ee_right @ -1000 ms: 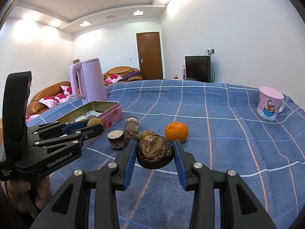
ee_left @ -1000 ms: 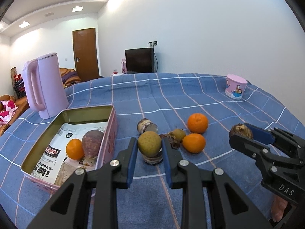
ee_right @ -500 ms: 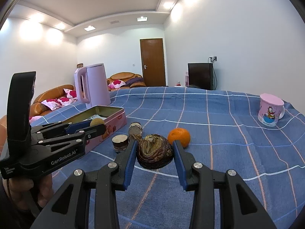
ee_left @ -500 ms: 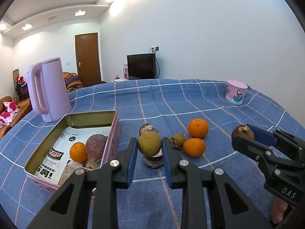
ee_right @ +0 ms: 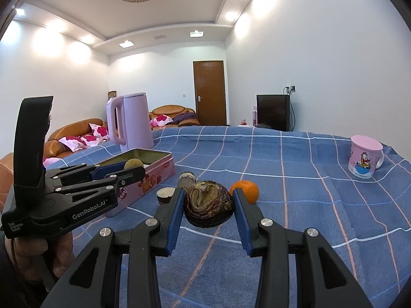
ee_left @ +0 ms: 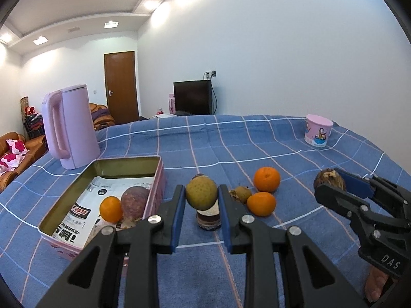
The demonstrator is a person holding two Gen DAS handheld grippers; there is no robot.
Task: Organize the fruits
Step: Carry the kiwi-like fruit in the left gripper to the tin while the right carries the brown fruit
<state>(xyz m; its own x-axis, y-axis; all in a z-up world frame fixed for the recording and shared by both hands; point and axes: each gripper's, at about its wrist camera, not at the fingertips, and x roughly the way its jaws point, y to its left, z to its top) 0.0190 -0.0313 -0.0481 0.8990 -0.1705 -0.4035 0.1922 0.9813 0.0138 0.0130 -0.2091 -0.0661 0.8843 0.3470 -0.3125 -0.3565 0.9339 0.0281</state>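
**A:** Where did things stand with the fruit?

**B:** The left tool (ee_left: 201, 200) was clamped on a yellow-green fruit (ee_left: 201, 195), held above the surface just right of the pink tin (ee_left: 154, 177). The right tool (ee_right: 208, 206) gripped a dark brown wrinkled fruit (ee_right: 208, 205), also lifted. The tin already held a small orange (ee_left: 111, 209) and a purplish round fruit (ee_left: 134, 202) on printed paper.

**A:** And what remained loose?

**B:** Two oranges (ee_left: 266, 179) sat near each other, with a small brownish fruit (ee_left: 242, 192) just beside them and two short cut pieces (ee_right: 164, 195) near the tin's long wall.

**A:** How would you have finished the step?

**B:** I'd judge that each fruit should travel over the tin's rim, come low into a bare patch of paper, and only then be let go, so neither rolls or knocks the two inside. One tool at a time seemed wise, since they were near each other. The wrinkled fruit looked soft; a gentle squeeze would suit it.

**A:** The setting?

**B:** The surface wore a blue checked cloth (ee_left: 257, 141), with a pink kettle (ee_left: 68, 128) behind the tin and a pink cartoon mug (ee_right: 364, 157) far right. Beyond were white walls, a brown door (ee_right: 209, 92), a dark television (ee_right: 273, 113) and an orange sofa with flowered cushions.
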